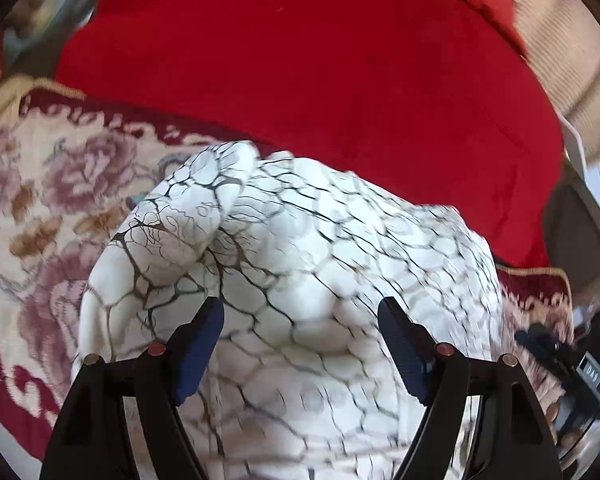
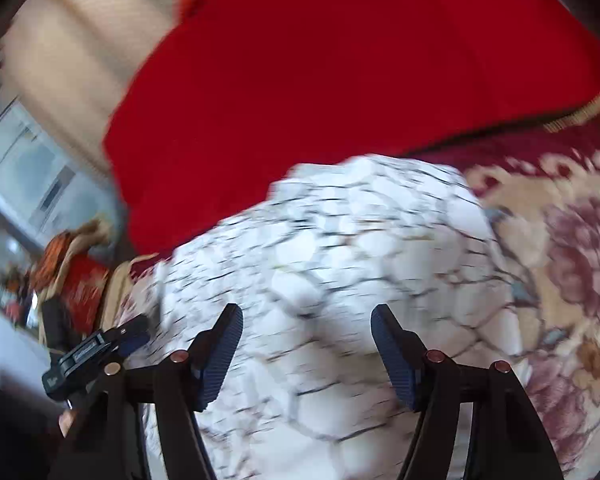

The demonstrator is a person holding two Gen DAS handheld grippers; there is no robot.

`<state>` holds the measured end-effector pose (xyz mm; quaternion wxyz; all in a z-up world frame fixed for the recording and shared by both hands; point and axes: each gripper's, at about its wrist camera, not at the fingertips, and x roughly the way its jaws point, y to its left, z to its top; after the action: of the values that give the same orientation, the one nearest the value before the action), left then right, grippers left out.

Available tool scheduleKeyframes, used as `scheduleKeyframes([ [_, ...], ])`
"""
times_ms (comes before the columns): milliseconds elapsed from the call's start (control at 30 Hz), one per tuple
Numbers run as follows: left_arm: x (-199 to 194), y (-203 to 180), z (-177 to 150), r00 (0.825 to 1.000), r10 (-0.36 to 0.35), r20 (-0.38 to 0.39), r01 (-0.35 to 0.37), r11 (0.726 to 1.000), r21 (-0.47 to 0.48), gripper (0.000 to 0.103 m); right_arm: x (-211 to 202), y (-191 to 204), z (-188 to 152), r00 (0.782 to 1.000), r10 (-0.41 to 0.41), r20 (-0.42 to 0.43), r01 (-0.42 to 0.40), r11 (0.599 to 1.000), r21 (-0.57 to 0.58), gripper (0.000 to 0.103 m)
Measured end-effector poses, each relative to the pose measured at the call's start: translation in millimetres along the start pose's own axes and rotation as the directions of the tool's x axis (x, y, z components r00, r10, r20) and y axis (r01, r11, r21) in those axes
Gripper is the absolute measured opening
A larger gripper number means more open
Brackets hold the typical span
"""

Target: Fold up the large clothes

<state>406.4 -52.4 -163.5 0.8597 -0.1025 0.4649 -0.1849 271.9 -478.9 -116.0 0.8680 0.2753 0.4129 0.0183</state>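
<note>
A white garment (image 1: pixel 300 264) with a dark net-like line pattern lies bunched on a floral blanket; it also shows, blurred, in the right wrist view (image 2: pixel 340 272). My left gripper (image 1: pixel 300 320) is open just above the garment, its blue pads (image 1: pixel 200 344) wide apart with nothing between them. My right gripper (image 2: pixel 306 328) is open too, over the same garment. The left gripper shows at the left edge of the right wrist view (image 2: pixel 100 344); the right gripper shows at the right edge of the left wrist view (image 1: pixel 560 356).
A large red cloth (image 1: pixel 320 80) lies beyond the garment, also in the right wrist view (image 2: pixel 340 72). The cream and maroon floral blanket (image 1: pixel 52 200) covers the surface (image 2: pixel 560 240). A beige ribbed fabric (image 1: pixel 560 40) lies far right.
</note>
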Motion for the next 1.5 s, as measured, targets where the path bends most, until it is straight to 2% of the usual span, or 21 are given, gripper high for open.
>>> scheduleKeyframes([
  [67, -2, -13, -10, 1.000, 0.028, 0.009, -0.028, 0.998, 0.051, 0.080, 3, 20, -8, 1.000, -0.015, -0.010, 0.014, 0.996, -0.085, 0.070],
  [133, 5, -16, -15, 0.998, 0.060, -0.015, -0.058, 0.995, 0.079, 0.082, 13, 28, -14, 0.998, -0.039, -0.057, 0.032, 0.993, -0.112, 0.070],
  [233, 33, -18, -32, 0.981, 0.168, -0.101, -0.152, 0.978, 0.143, 0.082, 52, 15, -31, 0.971, -0.135, -0.195, 0.115, 0.987, -0.110, 0.067],
  [300, 44, -22, -38, 0.966, 0.244, -0.081, -0.221, 0.950, 0.222, 0.088, 62, 14, -35, 0.969, -0.154, -0.192, 0.128, 0.981, -0.142, 0.067],
  [367, 45, -25, -41, 0.961, 0.270, -0.064, -0.246, 0.934, 0.260, 0.091, 58, 16, -35, 0.971, -0.158, -0.182, 0.135, 0.982, -0.132, 0.067],
  [500, 28, -24, -42, 0.965, 0.261, -0.026, -0.248, 0.939, 0.238, 0.091, 34, 11, -35, 0.986, -0.103, -0.134, 0.093, 0.993, -0.077, 0.066],
  [600, 11, -25, -55, 0.956, 0.292, 0.036, -0.292, 0.927, 0.236, 0.091, 6, 9, -39, 0.994, -0.081, -0.073, 0.075, 0.995, -0.071, 0.066],
  [733, -11, -19, -68, 0.956, 0.285, 0.071, -0.293, 0.938, 0.183, 0.091, -30, 7, -55, 0.995, -0.100, -0.001, 0.099, 0.991, -0.095, 0.066],
  [833, -11, -3, -72, 0.957, 0.287, 0.049, -0.291, 0.948, 0.130, 0.091, -35, -6, -64, 0.992, -0.115, -0.057, 0.110, 0.991, -0.081, 0.066],
  [933, 0, 4, -69, 0.961, 0.278, 0.006, -0.277, 0.954, 0.112, 0.091, -16, -13, -69, 0.981, -0.147, -0.124, 0.137, 0.987, -0.084, 0.066],
  [1033, -7, 4, -64, 0.962, 0.271, 0.016, -0.271, 0.956, 0.114, 0.091, -15, -6, -67, 0.979, -0.169, -0.116, 0.157, 0.982, -0.105, 0.068],
  [1133, -19, 16, -54, 0.971, 0.231, 0.059, -0.235, 0.970, 0.058, 0.091, -22, -2, -61, 0.991, -0.111, -0.078, 0.107, 0.993, -0.060, 0.068],
  [1233, -20, 34, -48, 0.958, 0.275, 0.080, -0.277, 0.961, 0.007, 0.091, -32, 6, -56, 0.997, -0.067, -0.028, 0.065, 0.995, -0.072, 0.068],
  [1300, -5, 58, -44, 0.939, 0.345, 0.000, -0.344, 0.937, -0.056, 0.091, -27, 7, -56, 0.996, -0.087, -0.034, 0.084, 0.994, -0.071, 0.067],
  [1333, 0, 66, -42, 0.942, 0.335, -0.020, -0.335, 0.938, -0.084, 0.091, -21, 5, -56, 0.993, -0.100, -0.061, 0.096, 0.994, -0.060, 0.068],
  [1400, 1, 93, -38, 0.966, 0.254, -0.049, -0.258, 0.943, -0.209, 0.092, -3, -2, -58, 0.984, -0.127, -0.128, 0.124, 0.992, -0.036, 0.067],
  [1433, -2, 99, -36, 0.967, 0.253, -0.040, -0.255, 0.938, -0.237, 0.092, -1, -2, -58, 0.984, -0.131, -0.124, 0.128, 0.991, -0.034, 0.067],
  [1500, -17, 112, -30, 0.954, 0.297, 0.023, -0.279, 0.919, -0.278, 0.092, -3, 2, -56, 0.984, -0.136, -0.112, 0.131, 0.990, -0.047, 0.068],
])
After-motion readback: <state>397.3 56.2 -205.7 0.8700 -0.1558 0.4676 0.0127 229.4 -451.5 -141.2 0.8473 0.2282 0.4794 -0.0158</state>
